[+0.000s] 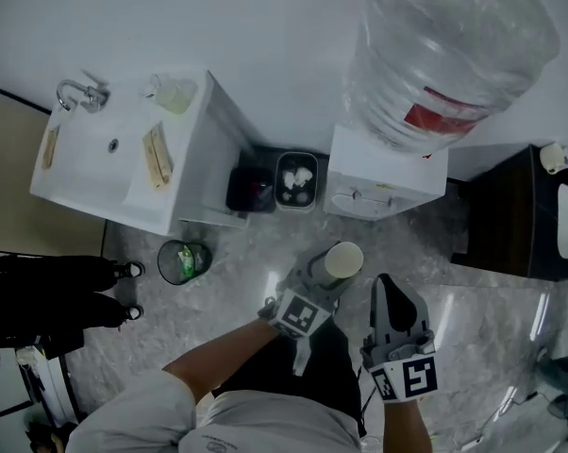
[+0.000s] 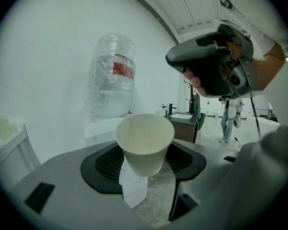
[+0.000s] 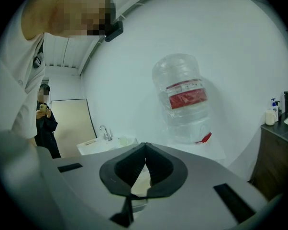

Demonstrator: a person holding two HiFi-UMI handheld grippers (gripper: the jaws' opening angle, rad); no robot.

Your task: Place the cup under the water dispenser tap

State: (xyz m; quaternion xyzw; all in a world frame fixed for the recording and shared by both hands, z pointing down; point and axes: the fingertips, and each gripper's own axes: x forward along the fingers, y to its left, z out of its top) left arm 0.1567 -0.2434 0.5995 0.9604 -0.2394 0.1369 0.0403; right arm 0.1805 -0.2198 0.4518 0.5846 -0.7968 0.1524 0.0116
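Head view: left gripper (image 1: 324,274) holds cup (image 1: 343,260) upright over floor (image 1: 237,295), short of dispenser (image 1: 383,185); right gripper (image 1: 395,295) just beside. Left gripper view: jaws clamp cup's sides, bottle (image 2: 113,80) ahead. Right gripper view: jaws pressed together, nothing between.

1. Approach: bare floor (image 1: 397,243) lies between the left gripper (image 1: 331,276), clamped on the cup (image 1: 343,259), and the water dispenser (image 1: 383,185) front.
2. Overhead: the bottle (image 1: 449,50) bulges out above the dispenser body.
3. Left flank: a waste bin (image 1: 296,179) stands just beside the dispenser, followed by a dark container (image 1: 250,189) and the sink cabinet (image 1: 133,173).
4. Right flank: a dark cabinet (image 1: 506,210) stands near, with a strip of floor between it and the dispenser.
5. A round bin (image 1: 183,260) stands on the floor, left of the approach.
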